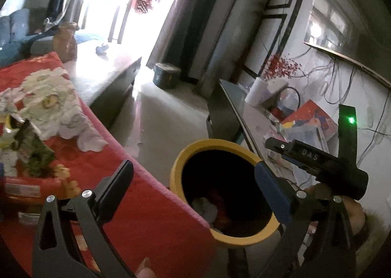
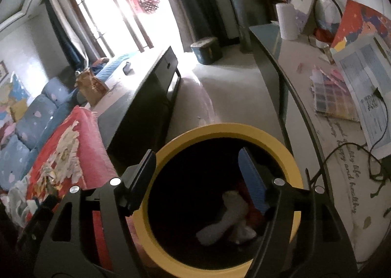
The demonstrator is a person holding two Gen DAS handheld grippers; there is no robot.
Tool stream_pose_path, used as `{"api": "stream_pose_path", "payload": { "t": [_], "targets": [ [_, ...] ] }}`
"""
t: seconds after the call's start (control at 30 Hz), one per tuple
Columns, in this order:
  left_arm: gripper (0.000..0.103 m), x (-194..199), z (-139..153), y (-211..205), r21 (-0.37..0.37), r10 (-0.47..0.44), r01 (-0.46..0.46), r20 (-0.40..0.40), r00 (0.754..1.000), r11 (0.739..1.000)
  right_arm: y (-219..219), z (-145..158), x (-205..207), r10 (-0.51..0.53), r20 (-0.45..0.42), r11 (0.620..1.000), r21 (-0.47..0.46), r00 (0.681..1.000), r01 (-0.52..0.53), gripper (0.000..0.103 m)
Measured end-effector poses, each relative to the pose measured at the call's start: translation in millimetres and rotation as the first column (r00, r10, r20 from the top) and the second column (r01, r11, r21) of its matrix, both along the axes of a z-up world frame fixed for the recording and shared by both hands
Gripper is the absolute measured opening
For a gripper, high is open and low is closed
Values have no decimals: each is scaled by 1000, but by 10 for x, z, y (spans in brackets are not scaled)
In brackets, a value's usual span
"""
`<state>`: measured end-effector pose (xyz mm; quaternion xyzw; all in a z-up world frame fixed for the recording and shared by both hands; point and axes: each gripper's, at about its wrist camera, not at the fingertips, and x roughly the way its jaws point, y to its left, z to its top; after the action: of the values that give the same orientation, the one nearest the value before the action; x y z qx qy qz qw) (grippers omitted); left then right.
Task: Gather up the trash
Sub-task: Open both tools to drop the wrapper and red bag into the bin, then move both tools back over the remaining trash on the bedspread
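A yellow-rimmed bin [image 1: 180,155] [image 2: 220,131] stands on the floor beside a table under a red flowered cloth [image 1: 146,204]. Crumpled white paper [image 2: 227,214] [image 1: 205,207] lies at its dark bottom among red scraps. My left gripper [image 1: 195,177] hangs wide open over the bin's near rim with nothing between its fingers. My right gripper [image 2: 198,170] is open above the bin's mouth, also empty; the other gripper's black body [image 1: 317,163] shows at the right of the left wrist view. Crumpled wrappers and tissue [image 1: 27,136] lie on the red cloth at left.
A long desk [image 2: 305,107] with papers, a paper roll [image 2: 288,21] and cables runs along the right wall. A dark low cabinet [image 2: 146,97] stands behind the red table. A small round tin stool [image 2: 205,50] sits on the pale floor. A blue sofa [image 2: 27,126] is at left.
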<state>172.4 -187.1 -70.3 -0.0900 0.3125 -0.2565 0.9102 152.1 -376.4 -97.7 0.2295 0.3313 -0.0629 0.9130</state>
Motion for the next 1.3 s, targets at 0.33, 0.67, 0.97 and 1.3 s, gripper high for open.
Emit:
{"api": "stream_pose_path", "payload": {
  "t": [0.33, 0.67, 0.97, 1.3],
  "targets": [
    [96, -150, 181, 351, -6, 83, -82, 58, 995, 997, 278, 192, -68, 72, 47, 997, -30, 996, -70, 69],
    [96, -355, 331, 743, -7, 173, -174, 110, 979, 985, 712, 379, -144, 186, 84, 981, -64, 979, -181, 73],
    [96, -526, 415, 1142, -23, 264, -263, 140, 954, 964, 1044, 499, -242, 260, 115, 964, -96, 959, -250, 76],
    [96, -677, 484, 1506, -34, 339, -338, 159, 927, 940, 1402, 567, -321, 351, 112, 933, -121, 930, -338, 77]
  ]
}}
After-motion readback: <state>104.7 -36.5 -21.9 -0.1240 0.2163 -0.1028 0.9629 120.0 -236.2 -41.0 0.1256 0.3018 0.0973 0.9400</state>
